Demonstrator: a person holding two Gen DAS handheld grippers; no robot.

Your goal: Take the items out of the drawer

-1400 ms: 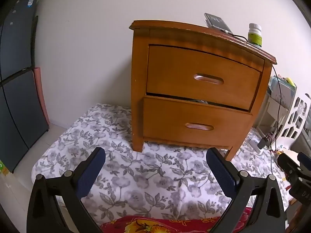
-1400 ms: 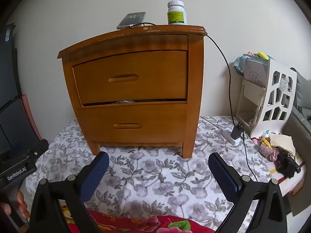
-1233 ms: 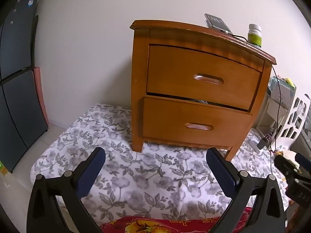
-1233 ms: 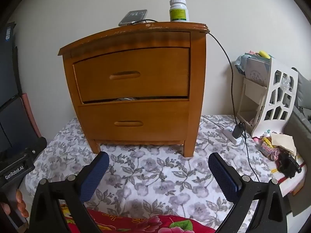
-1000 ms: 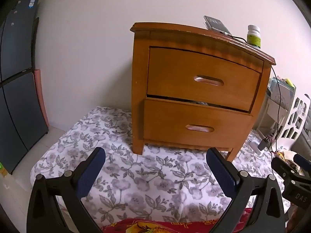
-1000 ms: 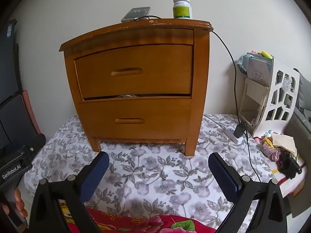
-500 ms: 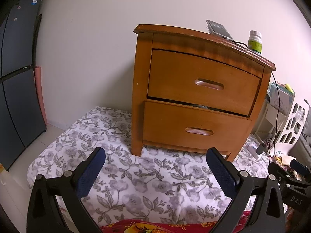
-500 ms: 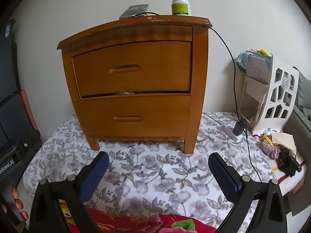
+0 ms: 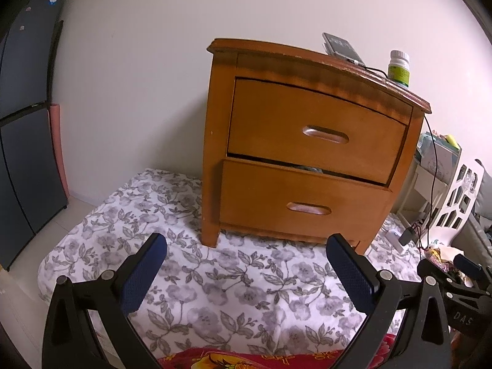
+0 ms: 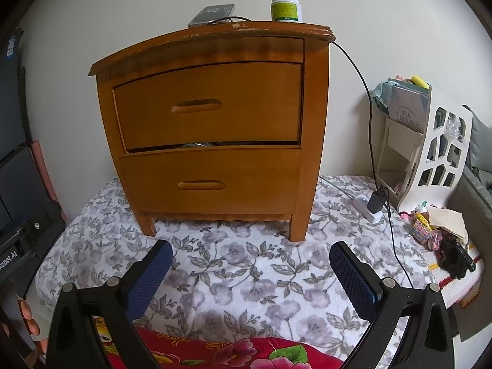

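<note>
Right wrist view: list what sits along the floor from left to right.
Dark appliance → wooden nightstand → white power strip with black charger → white cut-out rack → pile of small clutter.

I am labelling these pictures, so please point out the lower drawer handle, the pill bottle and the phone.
lower drawer handle (image 10: 201, 185), right wrist view, middle of recess
pill bottle (image 10: 285, 7), right wrist view, green label
phone (image 9: 341, 46), left wrist view, dark screen
</note>
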